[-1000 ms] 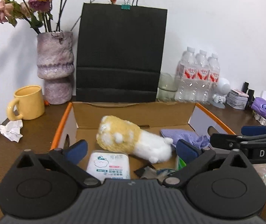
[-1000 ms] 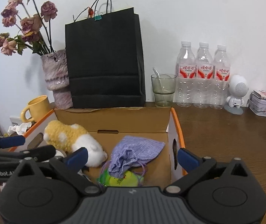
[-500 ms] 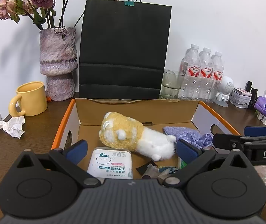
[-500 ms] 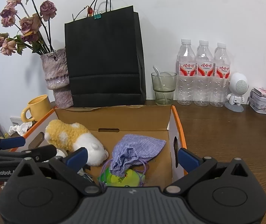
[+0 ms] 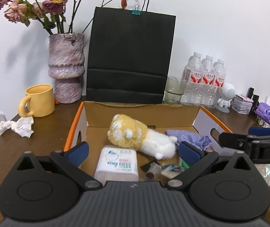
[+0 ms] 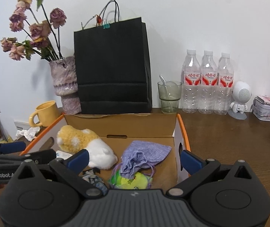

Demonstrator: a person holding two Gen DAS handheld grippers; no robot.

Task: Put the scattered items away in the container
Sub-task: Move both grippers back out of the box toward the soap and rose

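Note:
An orange-rimmed cardboard box (image 5: 142, 109) (image 6: 182, 124) stands on the brown table. Inside lie a yellow-and-white plush toy (image 5: 135, 135) (image 6: 83, 141), a white wipes pack (image 5: 117, 163), a purple knit pouch (image 5: 187, 137) (image 6: 144, 156), a yellow-green packet (image 6: 130, 181) and small dark bits (image 5: 152, 168). My left gripper (image 5: 133, 152) hangs open above the box's near part, nothing between its fingers. My right gripper (image 6: 134, 158) is open too, over the box's right side, empty. Each gripper shows at the edge of the other's view.
Behind the box stand a black paper bag (image 5: 131, 60), a purple vase (image 5: 65, 70) with dried roses, a yellow mug (image 5: 38, 103), a glass (image 6: 170, 96) and three water bottles (image 6: 207, 83). A crumpled tissue (image 5: 17, 126) lies left of the box. Small items crowd the far right.
Both grippers have risen and drawn back a little from the box, still open. The items in the box have not moved.

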